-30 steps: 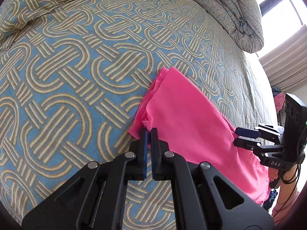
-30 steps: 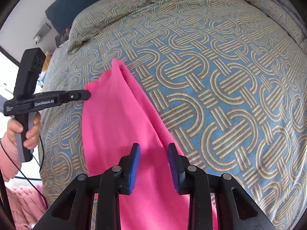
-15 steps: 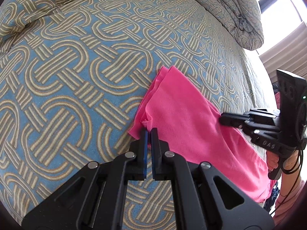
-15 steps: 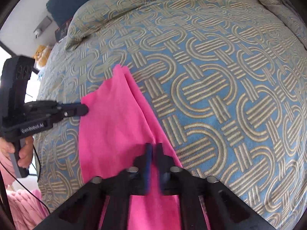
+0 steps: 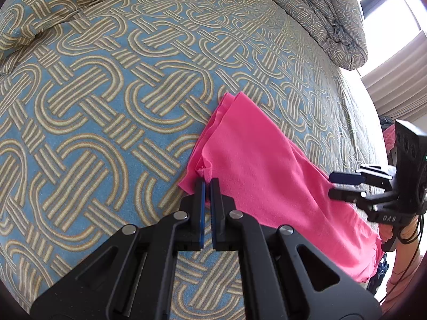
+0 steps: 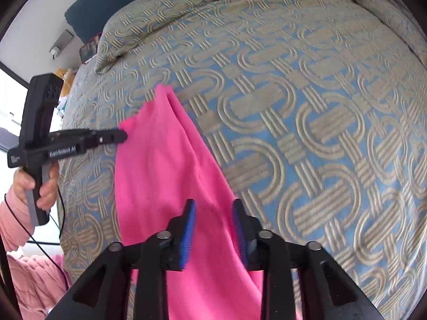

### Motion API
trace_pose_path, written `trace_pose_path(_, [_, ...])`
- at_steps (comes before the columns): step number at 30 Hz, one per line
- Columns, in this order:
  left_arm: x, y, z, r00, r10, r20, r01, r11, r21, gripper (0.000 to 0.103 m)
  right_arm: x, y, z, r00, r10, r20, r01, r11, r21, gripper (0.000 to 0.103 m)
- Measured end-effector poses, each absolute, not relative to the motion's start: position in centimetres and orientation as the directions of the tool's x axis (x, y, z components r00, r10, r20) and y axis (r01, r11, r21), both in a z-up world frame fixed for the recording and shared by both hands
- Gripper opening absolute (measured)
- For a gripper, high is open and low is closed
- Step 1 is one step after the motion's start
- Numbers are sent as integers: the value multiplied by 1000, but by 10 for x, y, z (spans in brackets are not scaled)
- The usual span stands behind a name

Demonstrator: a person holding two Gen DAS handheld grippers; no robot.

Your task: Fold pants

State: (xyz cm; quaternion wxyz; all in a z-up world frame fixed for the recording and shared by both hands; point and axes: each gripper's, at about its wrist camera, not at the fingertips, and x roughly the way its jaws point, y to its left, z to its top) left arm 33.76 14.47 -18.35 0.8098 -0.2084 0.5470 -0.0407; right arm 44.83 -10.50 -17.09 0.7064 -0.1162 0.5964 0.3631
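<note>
half a second ago the right gripper (image 6: pixel 213 213) had its blue pads pinched together on the cloth; now they stand spread apart, released, with the pink fabric lying loose between and below them. in the left wrist view the same tool has drawn back toward the bed's edge, its two fingers parted one above the other just at the cloth's right border. the left gripper (image 5: pixel 206 186) has not shifted: its pads remain almost pressed together at the near corner of the pants (image 5: pixel 261 176), with a small puckered bit of hem right at their tips, though whether fabric is actually caught between them cannot be told. from the right wrist view, the left gripper is held level by a hand (image 6: pixel 32 186) in a pink sleeve, its tip touching the cloth's left corner. the pants lie as a long, flat, bright pink strip on the patterned bedspread (image 5: pixel 106 93), layered edges showing at the far end, the near end running off toward the bed's edge. beyond, a rolled quilt (image 5: pixel 320 13) sits by the window.
</note>
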Motion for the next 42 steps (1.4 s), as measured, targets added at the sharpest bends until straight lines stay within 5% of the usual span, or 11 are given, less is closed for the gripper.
trace_pose_path(4, [339, 142, -182, 394, -286, -874, -160, 914, -372, 5, 447, -108, -180, 5, 370, -929, -650, 707, 278, 41])
trace_pose_path(6, [340, 142, -182, 392, -285, -875, -163, 914, -371, 5, 448, -99, -180, 22, 365, -931, -658, 706, 261, 7])
trace_pose_path(8, [341, 141, -182, 392, -284, -875, -165, 914, -371, 5, 447, -96, -177, 52, 348, -936, -664, 712, 228, 1])
trace_pose_path(15, [343, 140, -182, 387, -276, -880, -173, 915, -364, 6, 474, -113, -164, 184, 354, -917, -571, 798, 193, 2])
trace_pose_path(19, [342, 142, -181, 387, -278, -879, -173, 915, -365, 7, 474, -115, -168, 183, 301, -936, -555, 817, 154, 13])
trace_pose_path(27, [325, 153, -159, 442, -248, -862, -216, 903, -371, 7, 404, -218, -142, 225, 252, -941, -393, 907, 148, 20])
trace_pose_path(34, [313, 89, -136, 443, -293, -847, -44, 937, -347, 7, 325, -316, -168, 242, 147, -959, -142, 983, 115, 20])
trace_pose_path(36, [312, 58, -134, 414, -313, -855, 13, 941, -339, 7, 322, -343, -173, 347, 48, -936, -8, 999, 48, 3])
trace_pose_path(39, [303, 11, -129, 380, -343, -859, 106, 939, -328, 7, 315, -383, -162, 424, -80, -902, 299, 953, 56, 8])
trace_pose_path(42, [290, -23, -121, 360, -371, -856, 181, 928, -326, 7, 288, -402, -146, 476, -34, -879, 333, 932, 144, 9])
